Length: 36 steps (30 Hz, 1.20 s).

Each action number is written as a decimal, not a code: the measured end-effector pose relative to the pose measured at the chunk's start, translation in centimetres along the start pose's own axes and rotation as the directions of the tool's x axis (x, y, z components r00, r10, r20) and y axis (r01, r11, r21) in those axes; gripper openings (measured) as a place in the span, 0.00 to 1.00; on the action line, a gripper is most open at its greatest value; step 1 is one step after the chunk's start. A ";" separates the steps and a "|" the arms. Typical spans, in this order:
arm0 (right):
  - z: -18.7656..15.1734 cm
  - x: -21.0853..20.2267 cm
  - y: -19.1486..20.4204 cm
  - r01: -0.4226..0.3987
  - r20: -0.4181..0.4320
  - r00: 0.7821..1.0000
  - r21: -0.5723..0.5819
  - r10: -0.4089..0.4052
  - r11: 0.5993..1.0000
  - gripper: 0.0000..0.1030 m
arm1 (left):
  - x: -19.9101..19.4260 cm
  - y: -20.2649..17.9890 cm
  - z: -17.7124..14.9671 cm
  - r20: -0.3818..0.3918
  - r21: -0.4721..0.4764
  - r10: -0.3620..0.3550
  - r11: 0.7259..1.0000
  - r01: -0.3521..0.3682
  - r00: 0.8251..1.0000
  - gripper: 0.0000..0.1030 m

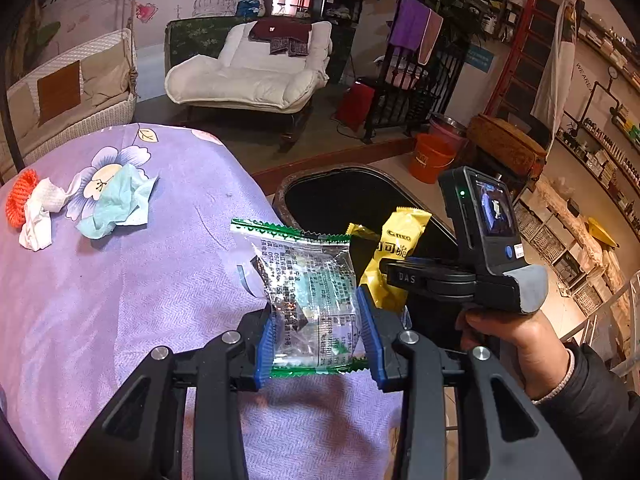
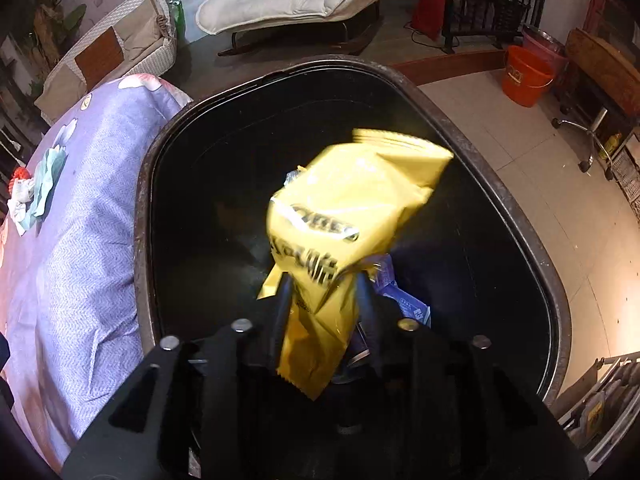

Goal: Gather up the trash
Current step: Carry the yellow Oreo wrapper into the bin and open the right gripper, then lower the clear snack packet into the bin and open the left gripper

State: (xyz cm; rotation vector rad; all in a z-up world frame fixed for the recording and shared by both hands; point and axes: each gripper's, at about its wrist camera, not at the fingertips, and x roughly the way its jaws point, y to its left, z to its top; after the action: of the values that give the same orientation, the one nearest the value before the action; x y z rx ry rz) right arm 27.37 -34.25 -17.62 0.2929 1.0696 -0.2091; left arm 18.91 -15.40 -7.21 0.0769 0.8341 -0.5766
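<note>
Jaws grip crinkly wrappers: left gripper (image 1: 320, 338) clear wrapper (image 1: 308, 292), right gripper (image 2: 324, 316) yellow packet (image 2: 340, 232).

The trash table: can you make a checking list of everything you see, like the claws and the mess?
Surface: purple flowered cloth covers the table.
Job's things: clear green-edged wrapper; yellow snack wrapper; teal tissue, white tissue and orange knit piece lie on the cloth; black bin beside the table, a blue wrapper inside.
Clutter: nothing seen.
Claws: left claw grips the clear wrapper; right claw holds the yellow one above the bin.
Cables: nothing seen.
Surroundings: white lounger, orange bucket.
</note>
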 end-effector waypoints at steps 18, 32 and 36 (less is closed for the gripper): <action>-2.0 -5.7 -2.6 0.027 0.186 0.982 0.028 -0.032 0.999 0.67 | 2.6 -2.9 0.6 -0.050 0.065 -0.029 0.997 0.032 0.998 0.36; -5.8 -12.5 -7.8 0.112 0.372 0.911 0.193 -0.178 0.975 0.75 | 9.5 -6.1 1.8 -0.212 0.071 -0.105 0.990 0.122 0.972 0.36; -6.2 -13.6 -8.7 0.112 0.401 0.895 0.224 -0.197 0.968 0.76 | 11.3 -7.2 2.0 -0.248 0.087 -0.095 0.989 0.120 0.964 0.36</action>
State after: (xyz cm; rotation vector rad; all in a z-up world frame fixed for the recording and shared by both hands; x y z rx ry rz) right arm 13.23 -39.99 -9.55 0.3208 0.6408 -0.5017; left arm 22.60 -27.20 -12.86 0.1993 1.0517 -0.7217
